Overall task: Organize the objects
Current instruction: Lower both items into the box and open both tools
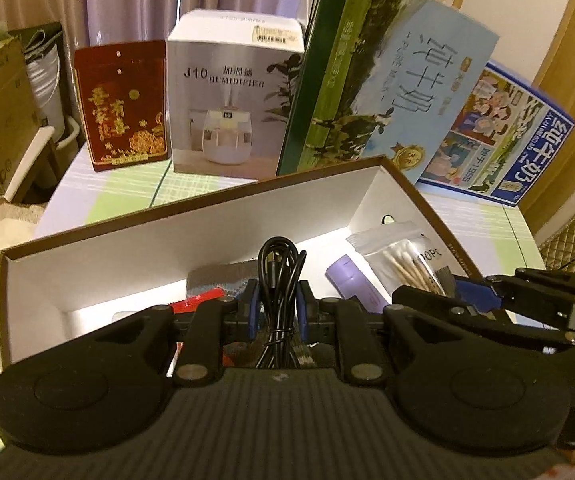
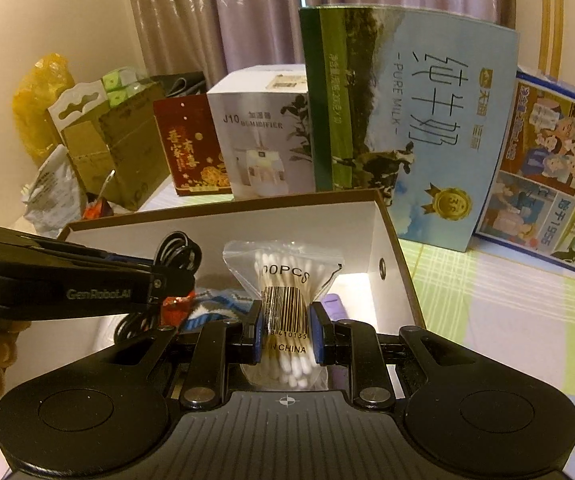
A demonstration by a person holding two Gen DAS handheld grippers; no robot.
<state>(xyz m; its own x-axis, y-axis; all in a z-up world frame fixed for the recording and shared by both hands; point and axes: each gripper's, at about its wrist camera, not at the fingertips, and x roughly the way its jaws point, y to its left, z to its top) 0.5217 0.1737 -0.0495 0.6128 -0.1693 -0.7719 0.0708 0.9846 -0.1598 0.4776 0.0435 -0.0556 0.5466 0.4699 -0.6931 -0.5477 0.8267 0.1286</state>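
Two things are held over one open box (image 2: 391,232). A coiled black cable (image 1: 279,276) is pinched upright between the blue pads of the left gripper (image 1: 277,308), jaws drawn in close on the bundle. A clear bag of cotton swabs (image 2: 285,280) is clamped at its barcode by the right gripper (image 2: 285,330), jaws narrowed so the bag is squeezed to a waist. Both items are held inside the box's walls, cable toward its left half, swab bag toward its right; whether either touches the floor of the box cannot be told.

Box noted as shallow, white inside, brown at the rim. Seen lying in it: a purple tube (image 1: 351,280) just beside the swab bag, a grey and blue cloth (image 1: 223,276) behind the cable, and something red (image 1: 199,300) partly hidden by the left gripper.

Box is set on a table covered by a pale green and white checked cloth (image 2: 487,300). Behind it, in a row, stand a red carton with gold print (image 1: 121,108), a white humidifier box (image 1: 231,100), a tall milk carton with a cow picture (image 2: 407,120) and a blue milk carton (image 2: 555,168) leaning at far right. Brown cardboard boxes (image 2: 127,148) and a yellow bag (image 2: 39,100) are seen off the table to the left, with curtains (image 2: 227,12) behind.
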